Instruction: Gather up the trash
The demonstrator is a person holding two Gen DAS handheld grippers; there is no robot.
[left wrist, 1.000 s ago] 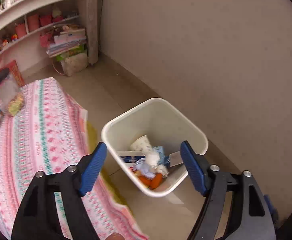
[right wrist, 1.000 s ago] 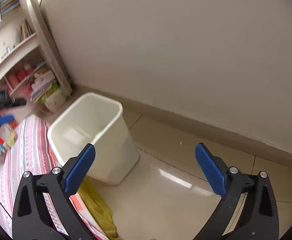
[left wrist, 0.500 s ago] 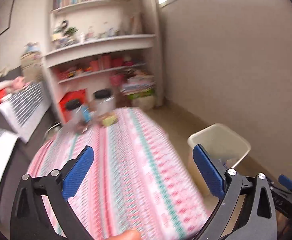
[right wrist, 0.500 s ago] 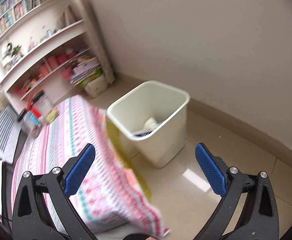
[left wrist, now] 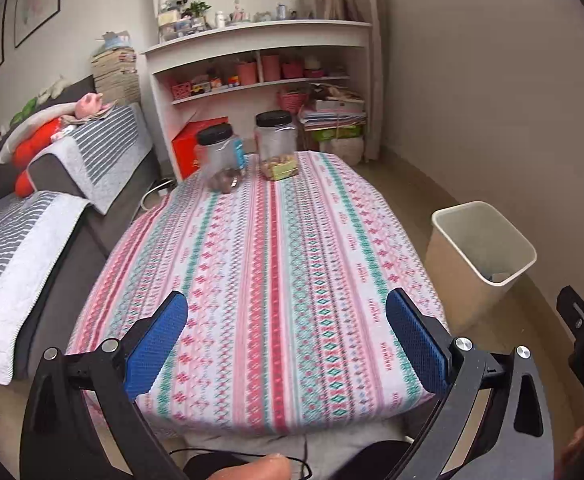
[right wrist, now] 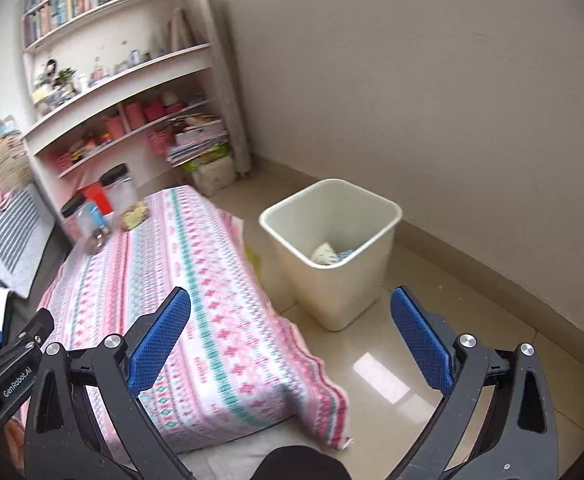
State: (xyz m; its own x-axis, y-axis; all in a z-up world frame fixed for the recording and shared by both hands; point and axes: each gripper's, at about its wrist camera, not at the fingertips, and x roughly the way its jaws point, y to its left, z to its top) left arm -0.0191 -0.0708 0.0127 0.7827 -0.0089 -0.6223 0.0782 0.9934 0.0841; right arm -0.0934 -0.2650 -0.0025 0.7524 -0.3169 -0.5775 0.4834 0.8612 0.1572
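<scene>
Both claws are gaping wide, holding nothing: left claw (left wrist: 287, 332) is hanging over the table's (left wrist: 275, 240) near edge, right claw (right wrist: 290, 332) beside its right edge. Trash bin (right wrist: 332, 248) is sitting on the floor off the table's right side, nearer the right claw, paper scraps (right wrist: 326, 254) inside. No loose trash is showing on the table.

The patterned tablecloth (left wrist: 292, 264) lies bare across its near and middle stretch, giving open passage; two black-lidded jars (left wrist: 247, 152) stand side by side at the far end, blocking that edge; the sofa (left wrist: 51, 200) hems the table's left side closely; on the right, the cream waste bin (right wrist: 332, 248) stands on the floor just beside the hanging cloth, its mouth open from above, some trash low inside; the wall (right wrist: 452, 120) runs near behind the bin; glossy floor tiles (right wrist: 412, 360) in front of it lie free.
</scene>
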